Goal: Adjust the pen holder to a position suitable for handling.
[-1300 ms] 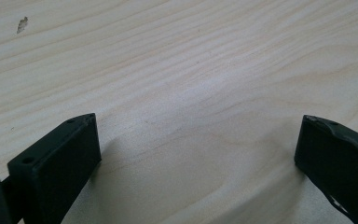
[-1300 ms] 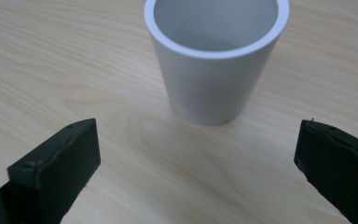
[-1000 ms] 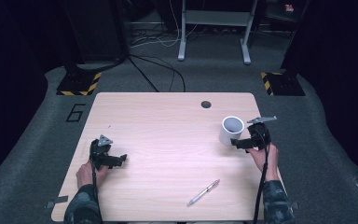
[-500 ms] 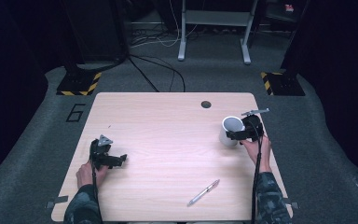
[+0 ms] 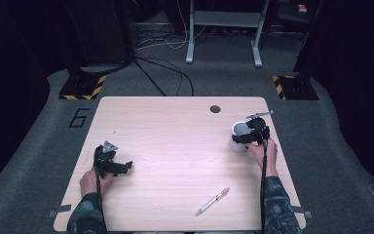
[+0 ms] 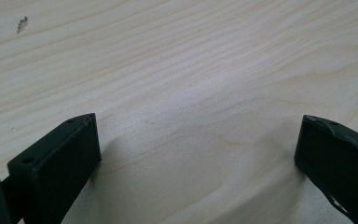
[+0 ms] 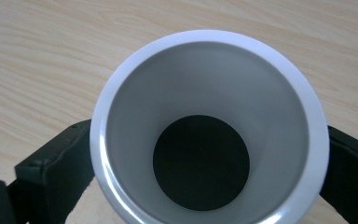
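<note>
— What's the setting?
— A pale wooden surface on grey carpet, dark room behind.
— What's on it?
— One white cup near the right edge, right gripper jaws straddling it; one pen; left gripper jaws apart.

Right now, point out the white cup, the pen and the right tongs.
white cup (image 7: 121, 93), right gripper view, on the inner wall below the rim.
pen (image 5: 213, 201), high view, on the middle of the barrel.
right tongs (image 5: 252, 135), high view, midway between the fingertips, jaws on either side of the cup.
</note>
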The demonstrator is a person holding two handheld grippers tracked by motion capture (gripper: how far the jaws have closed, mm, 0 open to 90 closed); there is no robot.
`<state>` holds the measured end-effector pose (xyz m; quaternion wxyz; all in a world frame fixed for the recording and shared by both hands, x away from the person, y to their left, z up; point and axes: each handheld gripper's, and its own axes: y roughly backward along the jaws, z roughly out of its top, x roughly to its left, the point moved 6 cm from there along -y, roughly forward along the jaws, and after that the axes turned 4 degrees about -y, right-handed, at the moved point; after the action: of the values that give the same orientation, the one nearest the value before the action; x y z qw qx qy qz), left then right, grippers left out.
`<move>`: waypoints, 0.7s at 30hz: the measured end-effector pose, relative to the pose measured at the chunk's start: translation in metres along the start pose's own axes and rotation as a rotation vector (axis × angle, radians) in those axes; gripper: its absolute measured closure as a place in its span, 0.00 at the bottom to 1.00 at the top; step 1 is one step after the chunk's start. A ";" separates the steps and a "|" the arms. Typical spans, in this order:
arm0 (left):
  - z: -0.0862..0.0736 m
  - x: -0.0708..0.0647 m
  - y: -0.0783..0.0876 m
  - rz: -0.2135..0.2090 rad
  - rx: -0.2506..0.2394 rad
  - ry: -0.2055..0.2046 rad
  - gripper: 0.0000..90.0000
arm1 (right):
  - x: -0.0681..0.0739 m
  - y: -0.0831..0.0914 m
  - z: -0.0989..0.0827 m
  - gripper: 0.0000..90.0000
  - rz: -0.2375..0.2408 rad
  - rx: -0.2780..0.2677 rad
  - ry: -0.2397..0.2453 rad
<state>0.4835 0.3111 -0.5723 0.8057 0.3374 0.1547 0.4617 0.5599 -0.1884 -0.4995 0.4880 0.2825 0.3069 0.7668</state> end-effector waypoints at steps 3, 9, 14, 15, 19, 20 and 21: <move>0.000 0.000 0.000 0.000 0.000 -0.001 0.00 | -0.001 -0.002 0.001 0.02 -0.003 0.002 0.007; 0.000 0.000 0.000 0.000 0.000 0.000 0.00 | -0.001 -0.007 0.001 0.03 -0.004 0.021 0.007; 0.000 0.000 0.000 0.000 0.000 0.000 0.00 | -0.001 -0.010 0.001 0.03 -0.003 0.015 -0.005; 0.000 0.000 0.000 0.000 0.000 0.000 0.00 | -0.001 -0.010 0.001 0.04 -0.004 0.014 -0.005; 0.000 0.000 0.000 0.000 0.000 0.000 0.00 | -0.001 -0.010 0.001 0.04 -0.011 0.005 0.002; 0.000 0.000 0.000 0.000 0.000 0.000 0.00 | 0.000 -0.009 0.001 0.05 -0.016 0.004 -0.001; 0.000 0.000 0.000 0.000 0.000 0.000 0.00 | 0.000 -0.009 0.001 0.05 -0.020 -0.003 0.002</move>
<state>0.4835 0.3111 -0.5723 0.8056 0.3373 0.1549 0.4617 0.5659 -0.1852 -0.5061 0.4959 0.2779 0.3092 0.7624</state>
